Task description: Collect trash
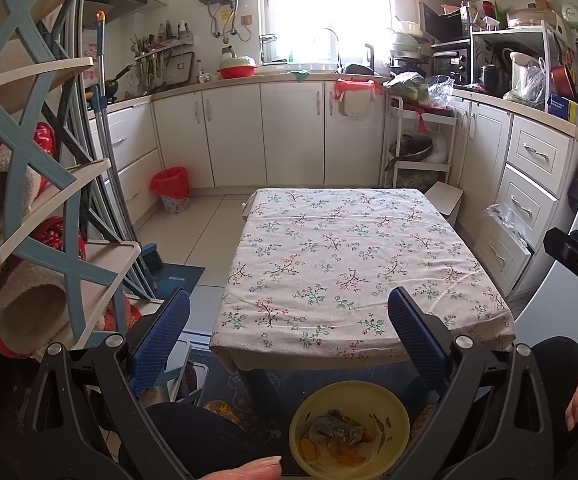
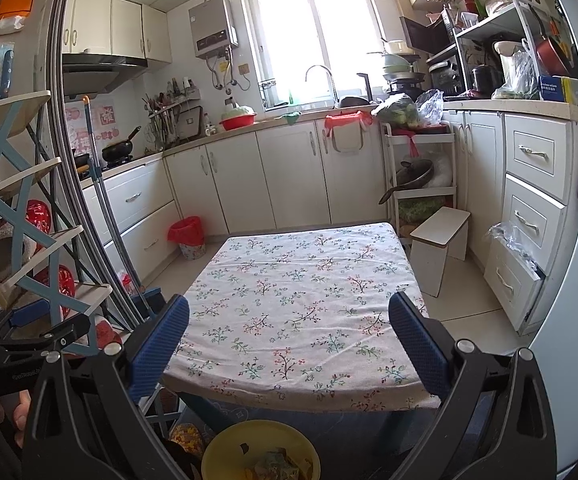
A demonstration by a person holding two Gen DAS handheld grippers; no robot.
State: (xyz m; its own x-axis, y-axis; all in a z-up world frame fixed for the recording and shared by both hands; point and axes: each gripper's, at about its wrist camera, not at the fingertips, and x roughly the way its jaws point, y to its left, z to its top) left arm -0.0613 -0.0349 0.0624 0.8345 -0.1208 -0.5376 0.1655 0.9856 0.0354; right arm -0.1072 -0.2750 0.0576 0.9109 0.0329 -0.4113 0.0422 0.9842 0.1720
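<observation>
A yellow bowl (image 1: pixel 349 426) holding scraps of trash sits low in front of the table's near edge, below my left gripper (image 1: pixel 289 308); its rim also shows in the right wrist view (image 2: pixel 259 446). My left gripper is open, its blue pads wide apart with nothing between them. My right gripper (image 2: pixel 289 312) is open too, held above the floral tablecloth (image 2: pixel 297 304) with nothing between its pads. A small bin with a red bag (image 1: pixel 171 190) (image 2: pixel 187 236) stands on the floor by the far cabinets. A person's thumb (image 1: pixel 249 468) shows at the bottom.
The low table (image 1: pixel 349 264) with the floral cloth fills the middle. A blue-and-white shelf rack (image 1: pixel 41 200) stands at left, a mop handle (image 2: pixel 105 196) beside it. A white stool (image 2: pixel 439 244) and a trolley (image 2: pixel 417 168) stand at right, near open drawers (image 2: pixel 517 256).
</observation>
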